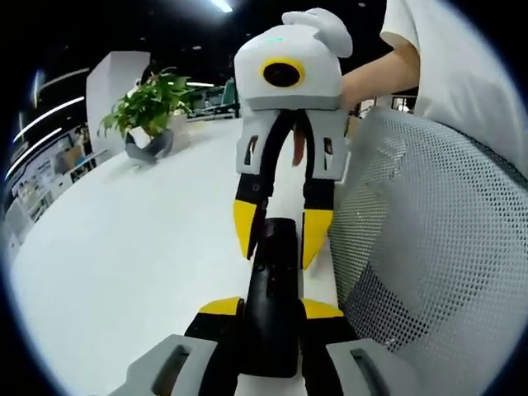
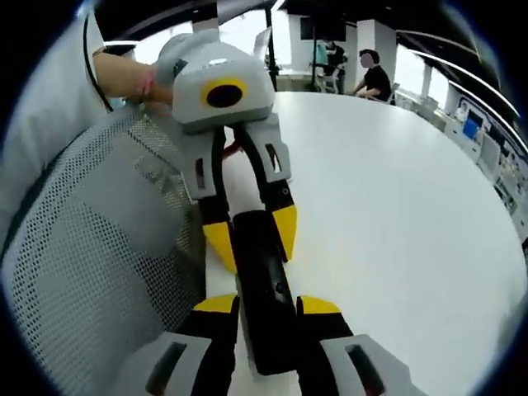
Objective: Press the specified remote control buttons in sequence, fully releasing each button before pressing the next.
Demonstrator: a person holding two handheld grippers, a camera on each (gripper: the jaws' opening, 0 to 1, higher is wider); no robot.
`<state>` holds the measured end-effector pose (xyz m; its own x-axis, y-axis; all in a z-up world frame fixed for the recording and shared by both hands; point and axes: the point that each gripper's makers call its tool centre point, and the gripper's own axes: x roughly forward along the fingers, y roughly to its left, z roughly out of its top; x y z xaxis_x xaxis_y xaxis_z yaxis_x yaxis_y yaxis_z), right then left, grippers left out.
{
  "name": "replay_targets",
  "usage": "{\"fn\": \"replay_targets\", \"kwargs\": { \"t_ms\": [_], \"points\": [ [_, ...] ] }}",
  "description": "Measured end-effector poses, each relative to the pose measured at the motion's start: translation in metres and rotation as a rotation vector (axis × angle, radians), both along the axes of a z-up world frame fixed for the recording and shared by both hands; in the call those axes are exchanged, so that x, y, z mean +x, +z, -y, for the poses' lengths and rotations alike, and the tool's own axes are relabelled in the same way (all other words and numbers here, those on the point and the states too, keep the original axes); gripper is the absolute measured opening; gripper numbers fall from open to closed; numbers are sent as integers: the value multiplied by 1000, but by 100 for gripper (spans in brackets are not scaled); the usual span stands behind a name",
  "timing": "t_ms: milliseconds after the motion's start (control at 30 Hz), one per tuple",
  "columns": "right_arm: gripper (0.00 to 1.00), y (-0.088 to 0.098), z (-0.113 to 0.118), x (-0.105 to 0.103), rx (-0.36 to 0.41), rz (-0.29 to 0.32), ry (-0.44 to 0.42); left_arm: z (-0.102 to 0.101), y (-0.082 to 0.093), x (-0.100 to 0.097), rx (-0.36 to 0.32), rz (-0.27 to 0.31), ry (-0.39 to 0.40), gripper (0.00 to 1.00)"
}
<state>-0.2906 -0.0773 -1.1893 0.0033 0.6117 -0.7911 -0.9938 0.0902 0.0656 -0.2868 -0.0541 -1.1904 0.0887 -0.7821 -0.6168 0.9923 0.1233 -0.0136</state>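
We see the black remote (image 1: 271,305) pinched at one end between the left gripper (image 1: 272,308) fingers, its other end pinched between the right gripper (image 2: 266,307) fingers, above the white table (image 1: 132,247).

The white table (image 1: 124,264) lay open and bare on the far side of the remote (image 1: 272,305), with plenty of room to swing a gripper there. A potted plant (image 1: 148,115) stood well off at the far edge, out of the way. On the other side, a mesh chair back (image 1: 429,264) pressed right up beside the table edge, leaving little room. In the right gripper view, that chair back (image 2: 99,247) crowded one flank while wide clear tabletop (image 2: 396,214) stretched toward distant seated people (image 2: 375,78).
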Motion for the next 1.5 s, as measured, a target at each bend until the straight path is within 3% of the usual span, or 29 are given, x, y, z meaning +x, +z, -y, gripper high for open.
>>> {"fn": "replay_targets", "kwargs": {
  "t_ms": [67, 200, 367, 467, 533, 633, 900, 1033, 1133, 1300, 1367, 1500],
  "points": [
    [32, -4, 1, 1, -24, 4, 18, 0, 0, 1, 12, -3, -9, 25],
    [25, -3, -1, 3, -31, 22, 53, 1, 0, 1, 31, -2, -21, 25],
    [23, -4, -1, 2, -39, 41, 84, 2, 0, 3, 31, -18, 13, 25],
    [22, -4, -1, 2, -50, 54, 95, -2, 1, 3, 47, -104, 92, 26],
    [22, -5, -1, 3, -55, 55, 91, -4, 5, 5, 54, -104, 105, 27],
    [22, -5, -1, 3, -57, 53, 85, -12, 23, 7, 20, -102, 170, 28],
    [21, -5, 0, 4, -63, 70, 89, -41, 79, 16, -117, -21, 391, 37],
    [22, -5, 0, 4, -58, 68, 77, -54, 109, 16, -256, -34, 533, 37],
    [22, -5, 0, 5, -56, 68, 44, -70, 127, 16, -335, 9, 628, 37],
    [22, -5, -1, 6, -35, 73, -12, -98, 137, 13, -350, 103, 763, 43],
    [22, -6, -1, 6, -33, 74, -17, -109, 142, 12, -364, 141, 823, 50],
    [22, -6, -1, 6, -21, 76, -31, -126, 151, 21, -366, 292, 916, 67]
  ]
}}
